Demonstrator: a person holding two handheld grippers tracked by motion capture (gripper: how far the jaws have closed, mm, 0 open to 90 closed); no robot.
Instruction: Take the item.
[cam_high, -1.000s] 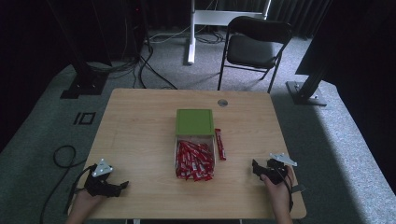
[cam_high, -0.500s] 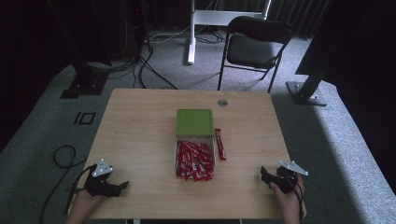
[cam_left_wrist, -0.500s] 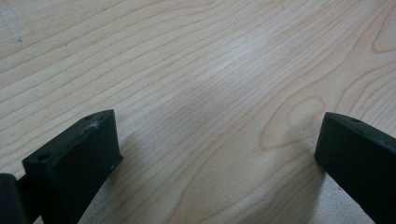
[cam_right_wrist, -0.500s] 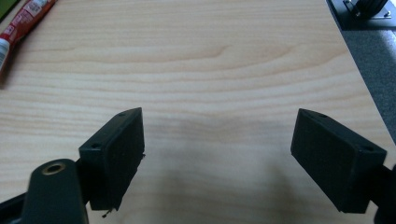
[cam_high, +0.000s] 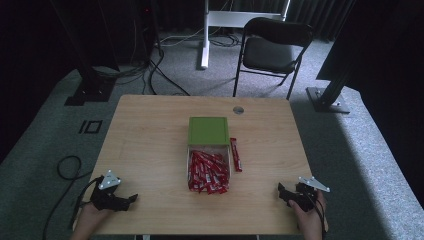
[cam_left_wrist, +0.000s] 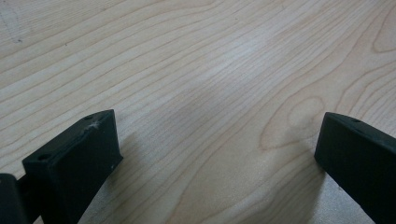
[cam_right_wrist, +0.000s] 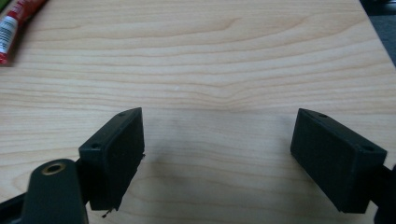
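While both grippers' fingers gape wide, clear tray (cam_high: 189, 159) heaped with red sachets (cam_high: 207, 172), green lid (cam_high: 208, 131) behind.

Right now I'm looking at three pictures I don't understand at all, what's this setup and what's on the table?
A person sits at a wooden table, holding a hand-worked claw in each hand: the left claw and the right claw. One picture looks down from above. The other two come from cameras riding on each claw, looking along its black jaws at the bare wood. Both claws are open and hold nothing. Mid-table is a clear box of red packets with a green lid behind it, and one loose red packet beside it.
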